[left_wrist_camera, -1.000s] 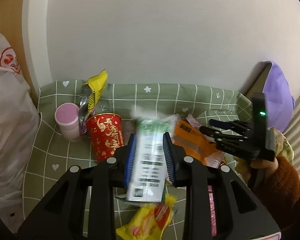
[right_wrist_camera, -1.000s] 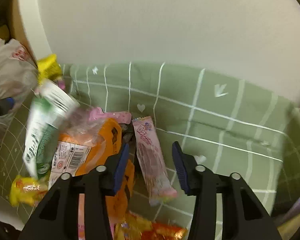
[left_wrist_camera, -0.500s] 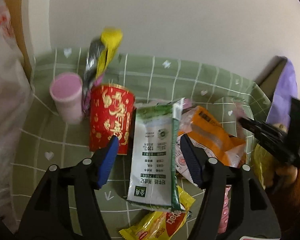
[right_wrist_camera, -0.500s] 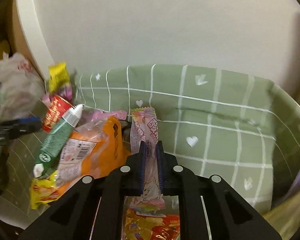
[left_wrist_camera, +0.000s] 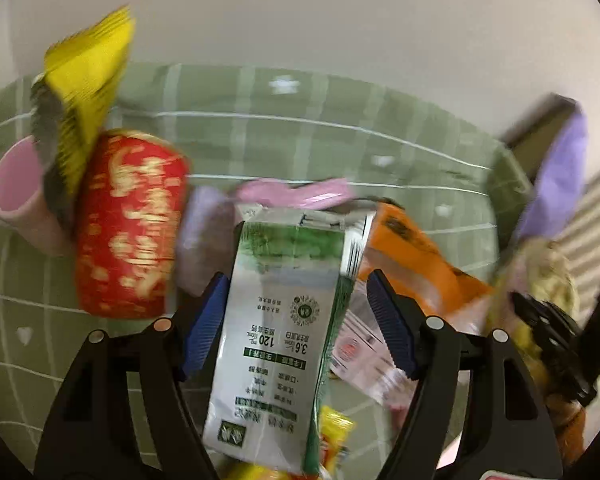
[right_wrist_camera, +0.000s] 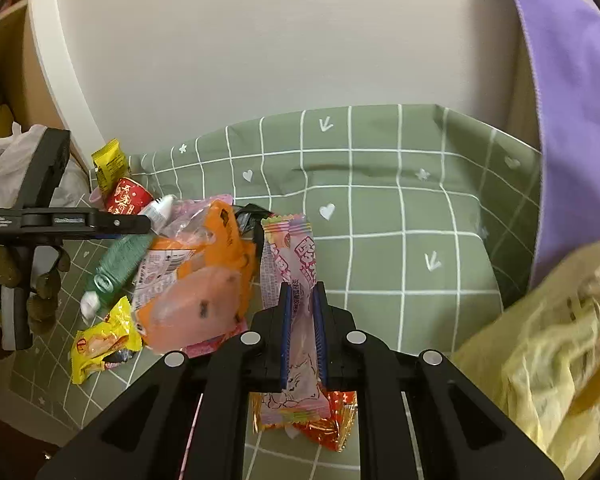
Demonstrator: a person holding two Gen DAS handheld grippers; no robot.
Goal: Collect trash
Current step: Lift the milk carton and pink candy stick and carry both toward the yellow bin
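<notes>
A green-and-white milk carton (left_wrist_camera: 284, 320) lies on the trash pile between the blue pads of my left gripper (left_wrist_camera: 297, 276). Its jaws are opening and neither pad presses the carton. The right wrist view shows the same carton (right_wrist_camera: 124, 256) below the left gripper (right_wrist_camera: 136, 224), which a gloved hand holds. My right gripper (right_wrist_camera: 303, 336) is shut on a long pink snack wrapper (right_wrist_camera: 292, 256), which sticks out ahead of the pads, lifted off the green checked tablecloth (right_wrist_camera: 380, 200). The right gripper (left_wrist_camera: 540, 316) shows blurred at the right edge of the left wrist view.
A red paper cup (left_wrist_camera: 128, 224), a pink cup (left_wrist_camera: 16, 192) and a yellow snack bag (left_wrist_camera: 88, 76) stand left of the carton. An orange packet (left_wrist_camera: 412, 256) lies right of it. A pale yellow plastic bag (right_wrist_camera: 540, 360) is at the right, with a purple cloth (right_wrist_camera: 572, 100) above it.
The left jaws spread and let go of the carton while the gripper sank toward the pile. The right jaws shut on the pink wrapper and carried it right, toward the yellow bag.
</notes>
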